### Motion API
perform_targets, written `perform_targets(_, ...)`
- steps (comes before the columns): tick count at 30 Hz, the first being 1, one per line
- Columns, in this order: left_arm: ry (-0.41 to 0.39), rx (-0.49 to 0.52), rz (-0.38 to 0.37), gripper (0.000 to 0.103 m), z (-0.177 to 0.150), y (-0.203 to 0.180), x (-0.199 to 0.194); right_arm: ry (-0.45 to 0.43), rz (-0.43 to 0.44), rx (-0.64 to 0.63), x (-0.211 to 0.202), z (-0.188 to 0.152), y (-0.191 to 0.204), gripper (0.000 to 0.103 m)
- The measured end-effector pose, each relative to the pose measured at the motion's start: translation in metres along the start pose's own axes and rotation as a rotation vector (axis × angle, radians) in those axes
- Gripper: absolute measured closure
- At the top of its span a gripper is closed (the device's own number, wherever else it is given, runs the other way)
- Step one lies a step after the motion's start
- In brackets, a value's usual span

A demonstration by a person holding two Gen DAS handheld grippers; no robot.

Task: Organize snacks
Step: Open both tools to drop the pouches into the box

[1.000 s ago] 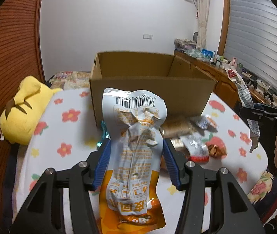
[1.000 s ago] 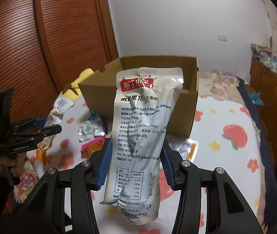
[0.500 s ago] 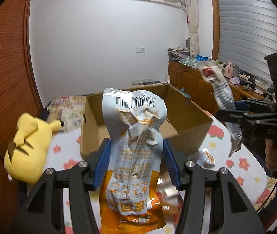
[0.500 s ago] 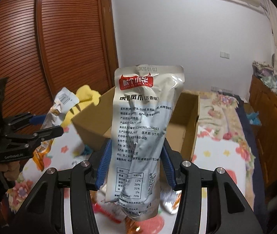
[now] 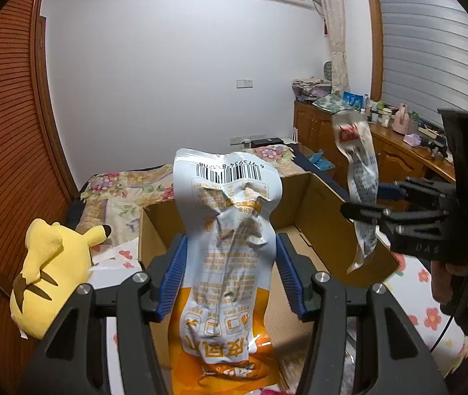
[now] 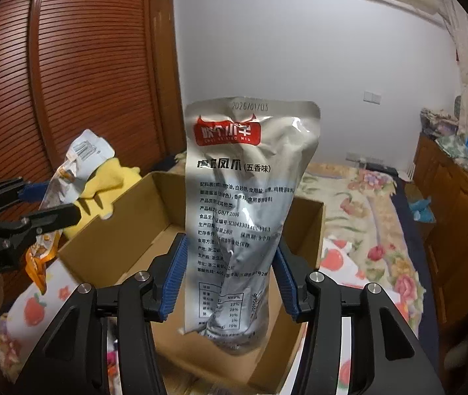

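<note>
Carrying: two snack pouches over the open box (image 5: 319, 217), one per tool; the step in hand looks like the drop into the box.
Left tool (image 5: 230, 279): clenched on the orange pouch (image 5: 230, 263), blue pads pressed against both its sides; the pouch stands upright, barcode end at the top.
Right tool (image 6: 230, 279): grasping the silver pouch (image 6: 247, 217) near its lower half; the pouch stands upright, red label at the top.
Pouch places: both hang above the box's open top, the orange one toward its left wall, the silver one toward its right wall, neither touching the cardboard as far as I can tell.
Box: on the flower-print table (image 5: 428, 299), flaps open; the floor that shows is bare cardboard.
Beside the box: a yellow plush (image 5: 53, 270) at the table's left edge.
Other snacks: a few small packs show at the table's near edge, under the tools, too blurred to name.
Next move: my guess is to lower each pouch inside the walls, then release; the pouches are tall and limp, so they may need to be tipped flat, apart from each other.
</note>
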State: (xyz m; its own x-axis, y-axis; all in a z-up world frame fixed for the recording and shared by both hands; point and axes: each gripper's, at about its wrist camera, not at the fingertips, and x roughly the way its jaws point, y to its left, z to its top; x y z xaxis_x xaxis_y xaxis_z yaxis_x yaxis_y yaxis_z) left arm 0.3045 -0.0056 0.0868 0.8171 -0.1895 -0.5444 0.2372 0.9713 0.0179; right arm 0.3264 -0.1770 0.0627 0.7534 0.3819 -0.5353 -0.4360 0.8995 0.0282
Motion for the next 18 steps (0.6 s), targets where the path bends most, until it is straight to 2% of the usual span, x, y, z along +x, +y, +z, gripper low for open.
perform_targets(4,0.022,0.001,0.011,0.049,0.004,0.004,0.023,0.062,-0.004,-0.029,0.025,-0.010,0.002,0.052)
perform_targets(11,0.075,-0.008,0.009,0.049,-0.009,0.007,0.058,0.175,0.003,-0.093,0.052,-0.037,0.017,0.052)
perform_targets(18,0.128,-0.009,-0.006,0.048,-0.022,0.000,0.077,0.217,0.018,-0.109,0.057,-0.047,0.020,0.047)
